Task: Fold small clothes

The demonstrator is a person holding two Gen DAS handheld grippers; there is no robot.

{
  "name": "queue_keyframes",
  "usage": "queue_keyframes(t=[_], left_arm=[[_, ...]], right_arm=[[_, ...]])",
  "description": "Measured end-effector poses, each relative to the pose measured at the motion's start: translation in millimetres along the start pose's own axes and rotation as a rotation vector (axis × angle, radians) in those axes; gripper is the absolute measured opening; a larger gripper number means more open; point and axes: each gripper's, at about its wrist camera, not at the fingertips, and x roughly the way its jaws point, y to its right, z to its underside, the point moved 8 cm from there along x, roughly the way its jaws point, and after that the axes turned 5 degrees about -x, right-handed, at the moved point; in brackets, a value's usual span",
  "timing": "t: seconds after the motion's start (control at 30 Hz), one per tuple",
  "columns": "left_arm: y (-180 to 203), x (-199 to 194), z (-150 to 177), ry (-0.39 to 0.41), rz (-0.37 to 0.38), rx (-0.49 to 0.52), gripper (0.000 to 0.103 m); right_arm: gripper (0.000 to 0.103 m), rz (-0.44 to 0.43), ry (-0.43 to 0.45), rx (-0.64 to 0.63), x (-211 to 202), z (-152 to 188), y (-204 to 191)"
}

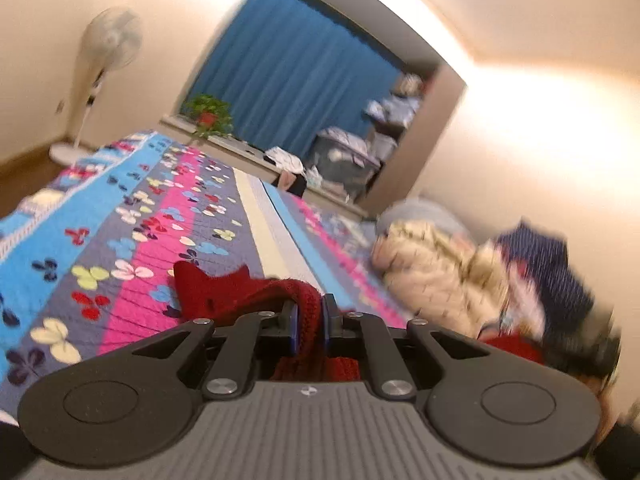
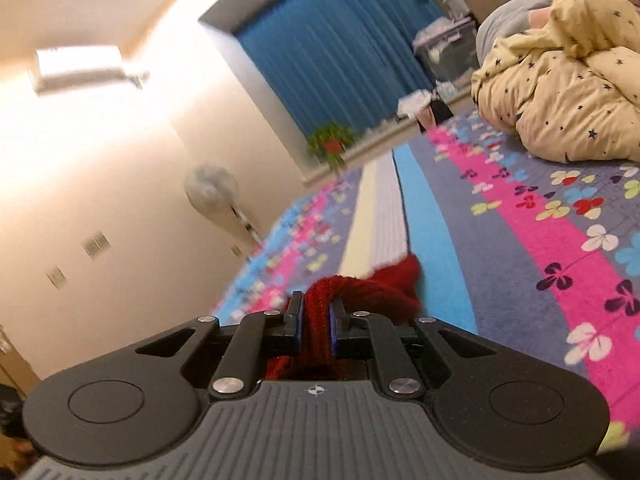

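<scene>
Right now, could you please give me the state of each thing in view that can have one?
left gripper: shut on the red knit garment.
right gripper: shut on the red knit garment.
red knit garment: pinched in both grippers, unfolded, bunched ahead of the jaws.
blue curtain: drawn closed.
yellow star-print jacket: crumpled, not folded, on the bedspread.
standing fan: upright; running or not, cannot tell.

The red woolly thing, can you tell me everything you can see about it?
The red knitted garment looks like soft, ribbed wool, dark red all over. Its full shape is hidden. The left gripper is shut on one thick fold, and the right gripper is shut on another. In both wrist views, loose cloth bunches ahead of the fingers over the flowery bedspread; whether it touches the bedspread cannot be told.
</scene>
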Motion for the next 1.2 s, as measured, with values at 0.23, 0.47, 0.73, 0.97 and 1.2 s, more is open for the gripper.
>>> queue_keyframes(t=[0.23,0.47,0.73,0.97,1.2], left_arm=[[-57,105,-34,-0.152,-0.210,0.010,0.012],[-138,222,-34,-0.290,-0.400,-0.005,0.012],[-168,253,-12,-0.392,-0.496,0.000,0.016],[-176,227,-33,-0.312,-0.477,-0.114,0.035],[-209,195,-26,-0.390,-0.581,-0.137,0.039]], right_arm=[[0.012,0.074,-0.119,0.001,81,-8,45],[0.012,0.242,-0.284,0.034,240,1,94],[0.014,0.345,-0.373,0.038,289,39,115],[0.048,0.398,-0.300,0.099,263,24,138],[0.049,0.446,-0.270,0.159,230,21,171]])
